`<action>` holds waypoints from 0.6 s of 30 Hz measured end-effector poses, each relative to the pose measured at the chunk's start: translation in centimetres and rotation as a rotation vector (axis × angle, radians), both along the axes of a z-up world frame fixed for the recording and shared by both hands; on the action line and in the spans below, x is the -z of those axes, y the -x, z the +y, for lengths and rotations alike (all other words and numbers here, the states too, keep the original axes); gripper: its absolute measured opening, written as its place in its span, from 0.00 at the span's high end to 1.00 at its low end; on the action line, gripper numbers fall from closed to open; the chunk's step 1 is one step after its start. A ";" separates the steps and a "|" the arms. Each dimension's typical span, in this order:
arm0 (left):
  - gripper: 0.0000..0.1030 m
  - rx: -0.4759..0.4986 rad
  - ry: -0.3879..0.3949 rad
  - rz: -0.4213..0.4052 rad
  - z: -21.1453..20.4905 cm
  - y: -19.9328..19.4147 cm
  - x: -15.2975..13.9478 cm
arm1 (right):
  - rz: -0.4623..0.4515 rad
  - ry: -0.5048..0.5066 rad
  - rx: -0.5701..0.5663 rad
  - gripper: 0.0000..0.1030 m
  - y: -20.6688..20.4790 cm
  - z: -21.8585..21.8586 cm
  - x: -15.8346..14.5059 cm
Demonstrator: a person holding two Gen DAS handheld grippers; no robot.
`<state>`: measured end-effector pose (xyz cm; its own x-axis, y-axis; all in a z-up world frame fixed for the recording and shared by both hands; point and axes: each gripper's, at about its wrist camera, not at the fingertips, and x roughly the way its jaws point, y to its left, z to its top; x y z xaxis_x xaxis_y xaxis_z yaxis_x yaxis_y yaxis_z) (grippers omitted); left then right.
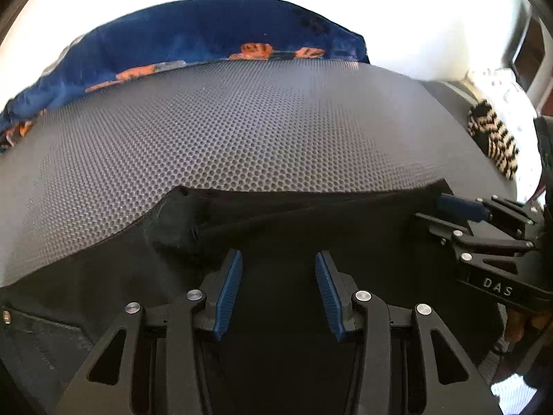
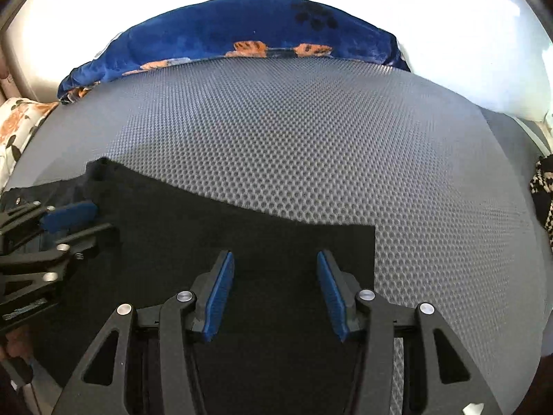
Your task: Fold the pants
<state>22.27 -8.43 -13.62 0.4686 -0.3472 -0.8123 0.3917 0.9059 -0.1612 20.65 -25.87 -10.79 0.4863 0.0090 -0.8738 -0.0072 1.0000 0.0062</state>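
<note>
L gripper [image 1: 278, 292] fingers apart over black pants [image 1: 276, 224]; mat [image 1: 242, 131] beyond bare.

A: Item one, black pants [image 1: 276, 294]. Condition?
B: Partly listed only. In the left wrist view they run under the left hand-held gripper [image 1: 278, 294] and off the lower edge; waist and hems can't be told apart.
A: Item two, right hand-held gripper [image 1: 484, 221]?
B: Cut off at the right edge of that view; one blue pad shows, so the gap between its fingers is unreadable there.
A: Item three, blue blanket [image 2: 221, 34]?
B: Far beyond both grippers, its lower part hidden behind the grey mat [image 2: 311, 138].
A: Item four, striped cloth [image 1: 494, 145]?
B: Right of the gripper, clipped, kind unknown.
A: Background?
B: Washed out white, nothing legible.
</note>
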 end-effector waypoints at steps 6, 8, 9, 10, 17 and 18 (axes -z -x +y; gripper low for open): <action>0.56 0.011 -0.035 -0.014 -0.3 0.7 0.1 | 0.001 -0.013 0.006 0.53 0.4 0.1 0.0; 0.55 0.001 -0.039 -0.008 0.0 1.1 -0.2 | 0.014 -0.019 0.005 0.53 1.3 0.2 0.0; 0.52 -0.003 -0.033 -0.001 0.1 1.3 -0.3 | 0.025 -0.025 0.003 0.53 1.7 0.3 0.1; 0.51 -0.012 -0.030 0.005 0.3 1.6 -0.4 | 0.034 -0.031 0.001 0.53 2.3 0.3 0.2; 0.50 -0.069 -0.021 0.000 2.9 5.1 -1.5 | 0.051 -0.028 0.005 0.53 6.9 0.9 0.2; 0.50 -0.080 -0.016 0.001 3.4 5.5 -1.7 | 0.053 -0.032 0.008 0.52 7.3 1.0 0.2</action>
